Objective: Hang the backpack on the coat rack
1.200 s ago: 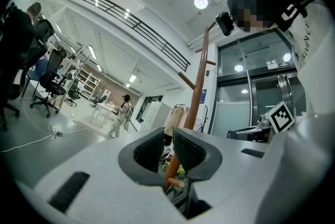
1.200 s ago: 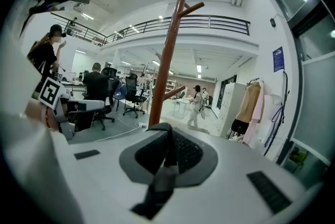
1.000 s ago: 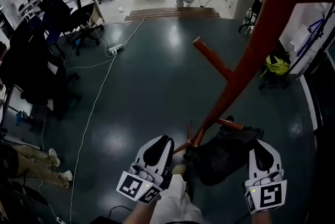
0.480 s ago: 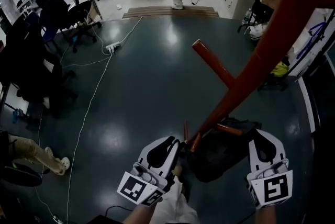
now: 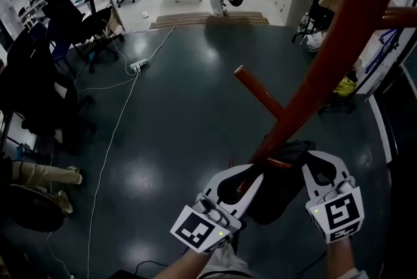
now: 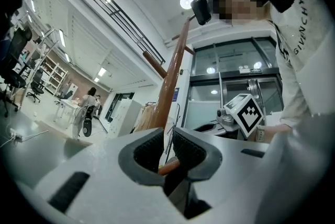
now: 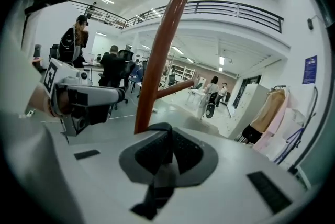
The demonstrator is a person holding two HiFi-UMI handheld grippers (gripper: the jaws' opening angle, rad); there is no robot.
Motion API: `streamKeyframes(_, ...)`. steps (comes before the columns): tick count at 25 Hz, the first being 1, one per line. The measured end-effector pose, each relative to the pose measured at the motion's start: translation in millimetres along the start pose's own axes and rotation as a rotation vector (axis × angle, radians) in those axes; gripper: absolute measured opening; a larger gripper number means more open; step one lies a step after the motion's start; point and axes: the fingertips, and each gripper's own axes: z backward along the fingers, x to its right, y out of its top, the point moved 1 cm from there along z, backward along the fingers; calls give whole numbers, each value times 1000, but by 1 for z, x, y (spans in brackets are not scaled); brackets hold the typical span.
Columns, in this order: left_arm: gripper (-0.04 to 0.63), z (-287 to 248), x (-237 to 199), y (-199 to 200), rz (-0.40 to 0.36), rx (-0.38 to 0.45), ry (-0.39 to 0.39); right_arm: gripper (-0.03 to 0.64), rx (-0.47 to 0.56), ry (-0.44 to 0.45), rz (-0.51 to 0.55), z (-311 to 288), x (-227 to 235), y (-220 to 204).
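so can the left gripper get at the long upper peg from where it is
Probably yes. The upper peg sticks out bare from the coat rack above the left gripper, with nothing between; the backpack is lower, held by the right gripper.

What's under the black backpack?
Only dark floor shows around the backpack. It hides whatever lies directly beneath it, by the coat rack's lower end.

Head view is coming out dim, lights glaring off the floor (image 5: 163, 128) left of the coat rack (image 5: 326, 56). Gripper views are bending and darkening at edges, foreground below the rack blurring.
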Motion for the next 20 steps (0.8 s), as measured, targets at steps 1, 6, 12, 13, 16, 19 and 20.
streamKeyframes(1,61,-4,2,1,-2,-2,-13,28,-12,11,9,-3,-2,-1)
streamKeyframes(6,61,-19,10,2,13,-3,-50,28,-66,44,46,-11,-6,-6)
streamKeyframes(12,60,-22,8,-8,44,-11,-53,28,-138,90,112,-24,-16,-11)
streamKeyframes(13,61,-21,8,-9,46,-12,-52,29,-150,97,131,-25,-18,-10)
streamKeyframes(16,61,-18,5,-12,50,-20,-44,29,-198,120,201,-31,-26,-8)
streamKeyframes(19,61,-18,0,-22,37,-49,-33,31,-252,141,246,-35,-29,-11)
streamKeyframes(20,60,-19,0,-22,43,-43,-32,31,-268,149,253,-36,-30,-12)
